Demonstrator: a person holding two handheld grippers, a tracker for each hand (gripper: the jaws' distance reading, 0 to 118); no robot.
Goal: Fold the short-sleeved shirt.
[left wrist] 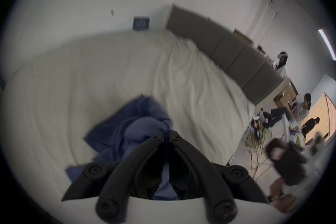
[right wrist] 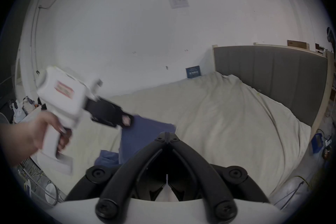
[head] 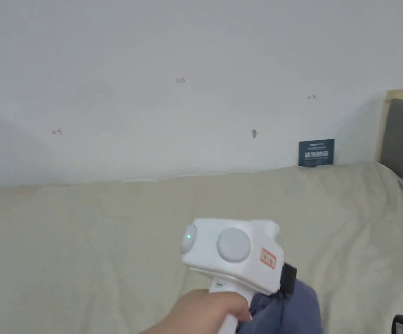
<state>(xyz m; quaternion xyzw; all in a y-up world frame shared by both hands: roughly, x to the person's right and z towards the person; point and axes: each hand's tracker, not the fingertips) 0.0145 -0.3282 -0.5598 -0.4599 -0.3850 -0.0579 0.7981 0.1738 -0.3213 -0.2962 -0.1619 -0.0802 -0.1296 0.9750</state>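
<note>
The blue short-sleeved shirt (left wrist: 138,129) lies crumpled on the cream bed, with one part lifted. My left gripper (left wrist: 166,134) is shut on a bunched fold of it, and blue cloth shows between its black jaws. In the head view a hand holds the white left gripper (head: 288,280) low in the middle, with the shirt (head: 291,311) hanging under its jaws. In the right gripper view the left gripper (right wrist: 127,121) pinches the shirt (right wrist: 143,138) at its upper edge. My right gripper (right wrist: 167,134) is shut with its tips together, just in front of the shirt's right edge, and no cloth shows between them.
The wrinkled cream bedsheet (head: 109,243) reaches back to a white wall. A grey padded headboard (head: 402,139) stands at the right. A small dark card (head: 316,152) leans on the wall. Past the bed's end are people (left wrist: 305,106) and floor cables (left wrist: 254,138).
</note>
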